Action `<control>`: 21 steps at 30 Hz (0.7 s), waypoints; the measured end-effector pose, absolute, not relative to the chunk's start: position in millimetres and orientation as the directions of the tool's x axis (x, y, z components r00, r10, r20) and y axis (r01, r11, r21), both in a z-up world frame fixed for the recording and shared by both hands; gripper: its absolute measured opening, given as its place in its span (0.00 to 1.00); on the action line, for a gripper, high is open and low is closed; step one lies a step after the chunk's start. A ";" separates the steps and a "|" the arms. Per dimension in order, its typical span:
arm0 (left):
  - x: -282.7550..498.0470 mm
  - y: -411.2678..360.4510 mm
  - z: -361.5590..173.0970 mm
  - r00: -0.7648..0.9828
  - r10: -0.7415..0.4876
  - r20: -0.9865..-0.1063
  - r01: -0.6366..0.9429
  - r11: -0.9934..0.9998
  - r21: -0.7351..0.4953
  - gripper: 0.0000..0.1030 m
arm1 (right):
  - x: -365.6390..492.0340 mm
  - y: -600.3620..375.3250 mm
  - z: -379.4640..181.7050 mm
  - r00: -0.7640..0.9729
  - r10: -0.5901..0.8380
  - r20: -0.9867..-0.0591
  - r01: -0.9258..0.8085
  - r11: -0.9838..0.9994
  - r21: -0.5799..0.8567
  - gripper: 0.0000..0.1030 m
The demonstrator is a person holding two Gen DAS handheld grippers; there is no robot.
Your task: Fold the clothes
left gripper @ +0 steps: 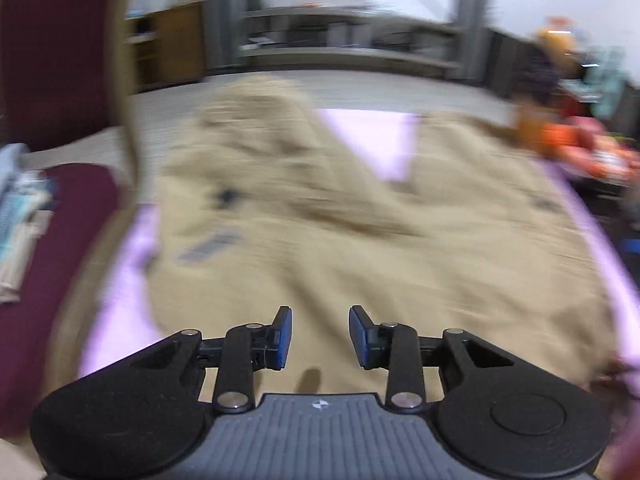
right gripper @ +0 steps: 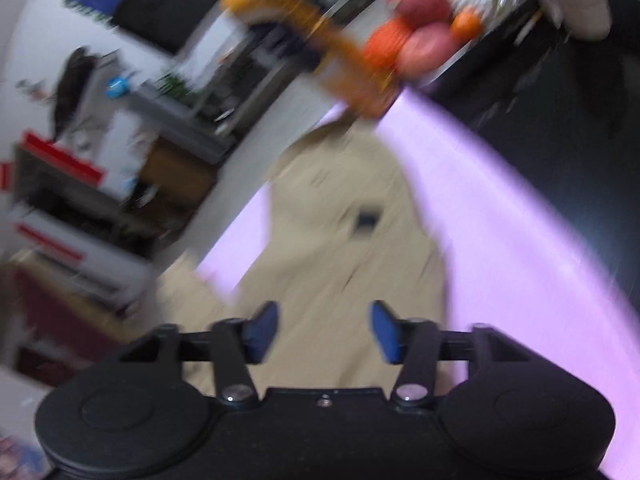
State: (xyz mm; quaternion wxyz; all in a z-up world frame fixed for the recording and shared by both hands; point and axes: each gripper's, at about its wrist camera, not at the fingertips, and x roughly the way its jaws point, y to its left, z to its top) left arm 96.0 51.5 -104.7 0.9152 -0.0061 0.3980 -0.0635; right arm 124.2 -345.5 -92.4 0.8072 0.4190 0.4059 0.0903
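Both tools above tan garment, frames blurred.
Left wrist view: left tool (left gripper: 320,336) angled downward, jaws spread, nothing between, over tan garment (left gripper: 360,220) spread across lilac tabletop (left gripper: 120,320). Right wrist view: right tool (right gripper: 325,332) tilted downward, jaws apart, empty, above garment's leg (right gripper: 344,248).

I can't read any text from here: both views are smeared by motion. The only mark I can make out is a small round emblem (left gripper: 321,404) on the left gripper's ribbed grey body, with no letters. The dark patches (left gripper: 211,245) on the tan garment (left gripper: 360,248) could be labels, but they are far too blurred to read.
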 end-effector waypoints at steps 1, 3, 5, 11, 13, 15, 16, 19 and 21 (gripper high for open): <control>90.4 41.8 -105.5 0.666 -0.157 -0.729 0.143 0.986 -0.082 0.33 | 115.8 -333.3 -98.7 0.625 0.525 -0.578 0.185 0.619 0.763 0.27; 90.4 29.4 -110.7 0.674 -0.157 -0.722 0.151 0.986 -0.074 0.33 | 100.7 -308.9 -112.4 0.560 0.599 -0.572 0.172 0.591 0.788 0.23; 94.7 19.8 -116.5 0.687 -0.151 -0.710 0.147 0.987 -0.068 0.27 | 97.3 -285.4 -131.9 0.486 0.653 -0.581 0.184 0.573 0.799 0.23; 109.4 28.5 -153.1 0.616 -0.073 -0.784 0.092 0.996 -0.020 0.06 | 115.5 -263.3 -171.7 0.408 0.562 -0.720 0.240 0.695 0.678 0.14; 96.4 43.0 -163.5 0.581 -0.029 -0.813 0.059 0.998 0.007 0.07 | 109.1 -275.8 -175.4 0.415 0.510 -0.754 0.298 0.706 0.642 0.00; 79.9 56.4 -162.3 0.575 -0.028 -0.818 0.053 0.999 0.003 0.08 | 97.6 -286.3 -171.8 0.431 0.438 -0.789 0.341 0.730 0.592 0.00; 74.2 61.3 -159.6 0.563 -0.030 -0.826 0.049 0.999 -0.003 0.08 | 92.9 -289.1 -167.3 0.439 0.395 -0.807 0.351 0.751 0.559 0.00; 57.9 71.8 -151.1 0.555 -0.002 -0.832 0.029 0.999 0.017 0.08 | 78.0 -294.5 -151.0 0.454 0.267 -0.850 0.387 0.800 0.458 0.00; 44.1 79.6 -138.0 0.584 -0.030 -0.811 0.028 0.999 -0.017 0.08 | 62.7 -295.3 -135.1 0.477 0.267 -0.837 0.381 0.795 0.471 0.07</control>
